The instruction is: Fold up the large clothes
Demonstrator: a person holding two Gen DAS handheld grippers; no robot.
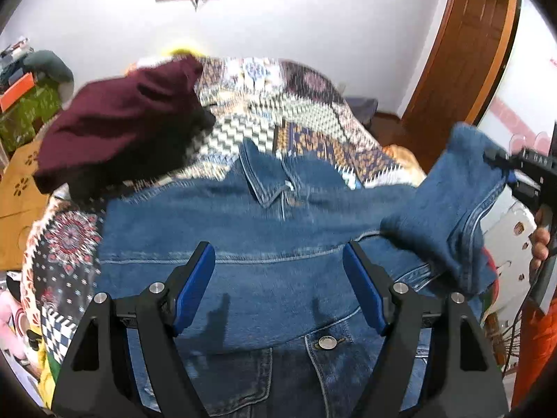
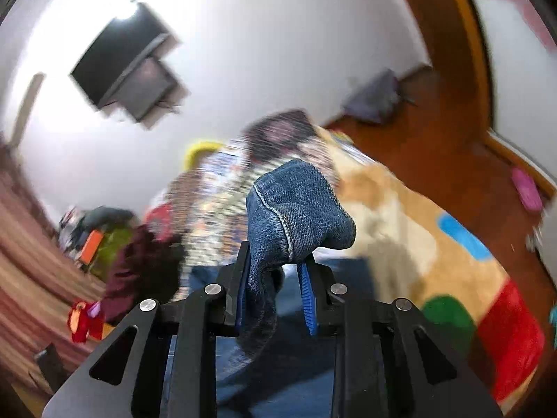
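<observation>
A blue denim jacket [image 1: 264, 271] lies spread on a patterned bedspread [image 1: 278, 104], collar toward the far side. My left gripper [image 1: 278, 261] hovers open over the jacket's middle, with nothing between its blue pads. The jacket's right sleeve [image 1: 449, 205] is lifted off the bed. My right gripper [image 1: 501, 160] holds it at the cuff, at the right edge of the left wrist view. In the right wrist view the right gripper [image 2: 276, 261] is shut on the bunched sleeve cuff [image 2: 299, 209], which bulges above the pads.
A dark maroon garment [image 1: 122, 125] lies heaped on the bed at the far left. Boxes and clutter [image 1: 24, 104] stand left of the bed. A wooden door frame [image 1: 463, 69] and a person's hand [image 1: 539, 244] are on the right. A colourful blanket [image 2: 452, 244] lies beyond the jacket.
</observation>
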